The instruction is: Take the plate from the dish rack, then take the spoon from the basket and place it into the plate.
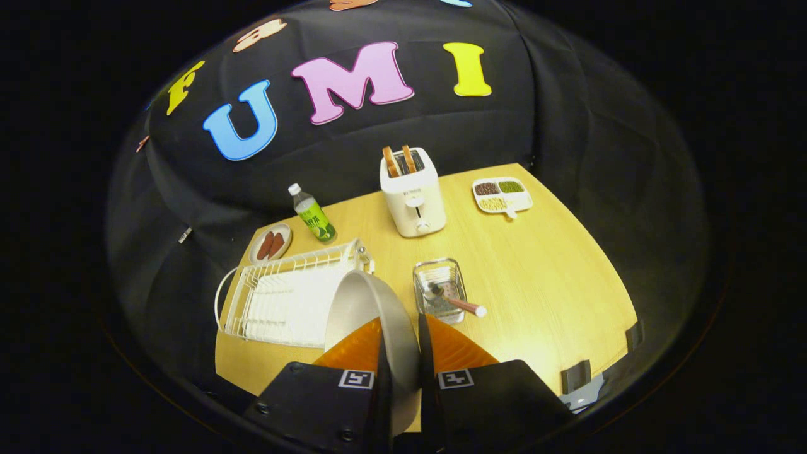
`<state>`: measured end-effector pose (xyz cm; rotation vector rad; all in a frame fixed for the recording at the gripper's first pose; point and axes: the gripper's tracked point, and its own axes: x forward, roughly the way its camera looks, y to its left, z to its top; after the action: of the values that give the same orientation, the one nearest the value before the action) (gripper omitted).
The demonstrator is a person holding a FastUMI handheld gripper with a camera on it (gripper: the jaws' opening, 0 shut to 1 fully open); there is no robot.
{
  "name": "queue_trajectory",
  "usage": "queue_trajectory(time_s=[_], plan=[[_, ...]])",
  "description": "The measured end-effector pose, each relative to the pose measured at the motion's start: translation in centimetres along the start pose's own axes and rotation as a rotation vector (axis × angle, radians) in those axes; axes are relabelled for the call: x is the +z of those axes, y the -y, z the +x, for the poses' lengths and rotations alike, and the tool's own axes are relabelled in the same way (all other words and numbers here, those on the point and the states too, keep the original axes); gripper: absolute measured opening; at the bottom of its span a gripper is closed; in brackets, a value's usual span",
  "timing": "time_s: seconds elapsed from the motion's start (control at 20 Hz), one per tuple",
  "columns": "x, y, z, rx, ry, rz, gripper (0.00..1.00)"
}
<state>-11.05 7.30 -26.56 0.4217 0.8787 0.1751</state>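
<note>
Gripper pinches the round grey plate on edge, lifted above the white wire dish rack at the table's left edge for carrying.

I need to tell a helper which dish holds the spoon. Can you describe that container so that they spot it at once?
On the wooden table, look in front of the white toaster, to the right of the white wire dish rack. There stands a small metal mesh basket, just beyond the gripper, whose fingers are shut on a grey plate. It alone is see-through, with a spoon poking over its rim.
</note>
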Motion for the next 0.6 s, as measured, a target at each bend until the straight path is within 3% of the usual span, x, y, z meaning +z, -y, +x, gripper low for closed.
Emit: queue_trajectory(time_s=[0.4, 0.6], plan=[[-8.6, 3.1, 2.9, 0.019, -0.141, 0.123, 0.22], [-12.2, 3.6, 5.0, 0.093, -0.205, 0.240, 0.22]])
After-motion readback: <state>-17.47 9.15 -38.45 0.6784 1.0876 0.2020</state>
